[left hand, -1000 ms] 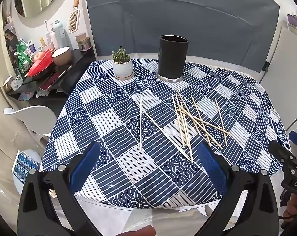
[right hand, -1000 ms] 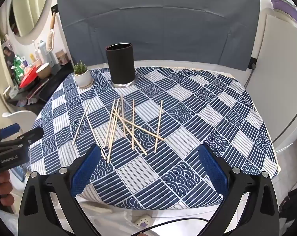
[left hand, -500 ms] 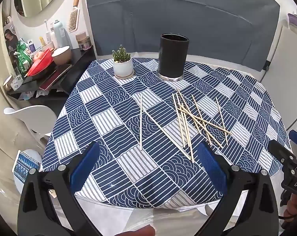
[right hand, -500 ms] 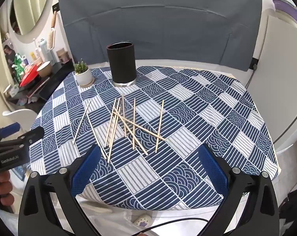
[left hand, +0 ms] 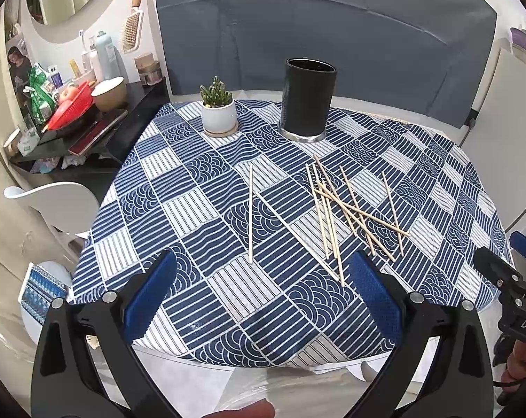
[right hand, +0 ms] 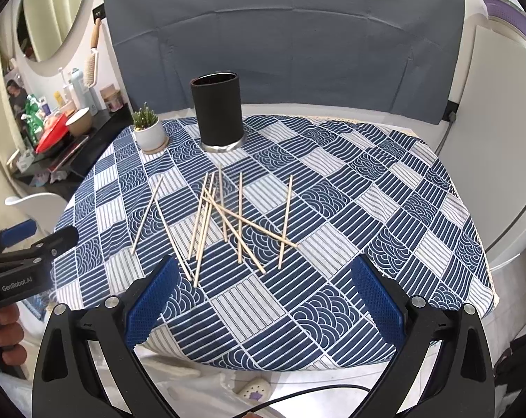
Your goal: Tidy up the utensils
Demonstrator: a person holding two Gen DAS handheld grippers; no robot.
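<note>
Hovering wide apart, both grippers' fingers [left hand: 151, 289] [right hand: 374, 296] face scattered sticks [right hand: 228, 219].

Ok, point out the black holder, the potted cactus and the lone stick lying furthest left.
black holder [left hand: 308, 104], left wrist view, front wall.
potted cactus [left hand: 218, 116], left wrist view, white pot's side.
lone stick [right hand: 147, 215], right wrist view, mid-length.

My two wrist cameras, both set back at the near table edge

My left view looks from the near-left, my right from the near-right; both face the black holder [left hand: 309, 99] [right hand: 218, 109] and share the scattered sticks [left hand: 346, 209] [right hand: 228, 216].
</note>
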